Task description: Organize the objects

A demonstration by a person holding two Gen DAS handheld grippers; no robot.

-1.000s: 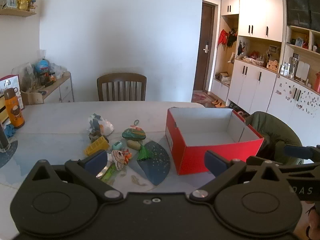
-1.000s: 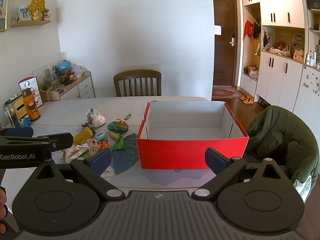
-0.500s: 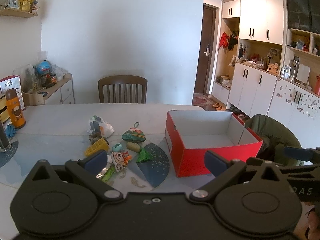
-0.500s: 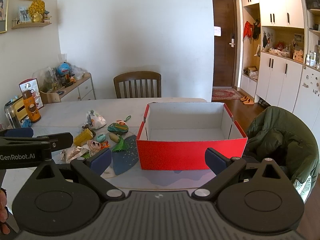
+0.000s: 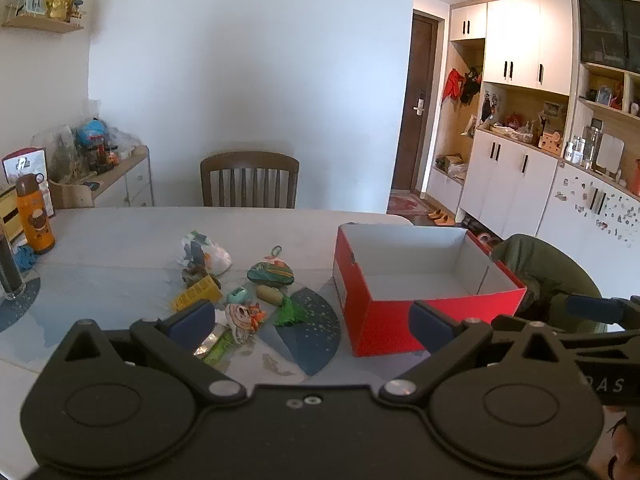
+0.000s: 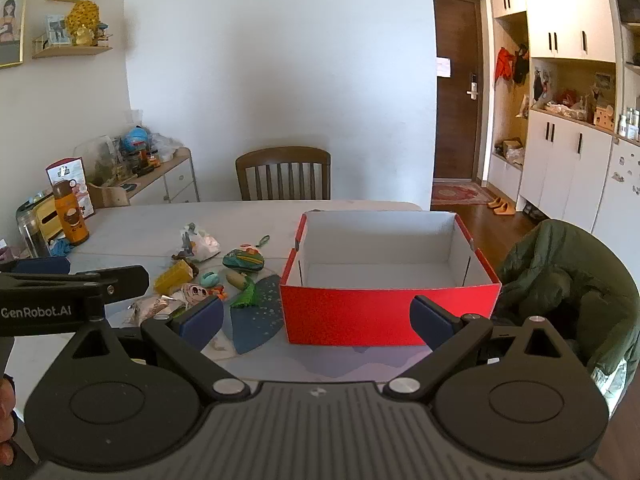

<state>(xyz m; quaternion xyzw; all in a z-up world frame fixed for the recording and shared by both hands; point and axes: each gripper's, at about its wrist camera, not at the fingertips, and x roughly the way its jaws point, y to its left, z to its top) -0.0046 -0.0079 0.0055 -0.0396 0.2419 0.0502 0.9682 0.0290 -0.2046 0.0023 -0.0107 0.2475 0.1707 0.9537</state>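
An empty red box (image 5: 400,328) (image 6: 384,316) with white inside stands on the pale table (image 5: 120,236). Left of it lies a cluster of small things: a white plastic bag (image 5: 208,254) (image 6: 202,242), a yellow block (image 5: 196,298) (image 6: 173,278), a dark green pouch (image 5: 271,273) (image 6: 244,260), a teal piece (image 5: 238,295), a green tassel (image 5: 289,312) on a dark blue fan-shaped mat (image 5: 312,328) (image 6: 252,320), and a cartoon-face charm (image 5: 239,316). My left gripper (image 5: 308,322) is open, hovering before the cluster. My right gripper (image 6: 316,320) is open in front of the box.
An orange bottle (image 5: 34,216) (image 6: 71,216) and a dark glass (image 5: 10,268) stand at the table's left. A wooden chair (image 5: 250,180) faces the far side. A green jacket (image 6: 568,288) drapes a seat right of the box. Cabinets (image 5: 508,184) line the right wall.
Both views have pulled back and risen slightly, so the box and the cluster look a little smaller and farther. Both grippers stay open and hold nothing.
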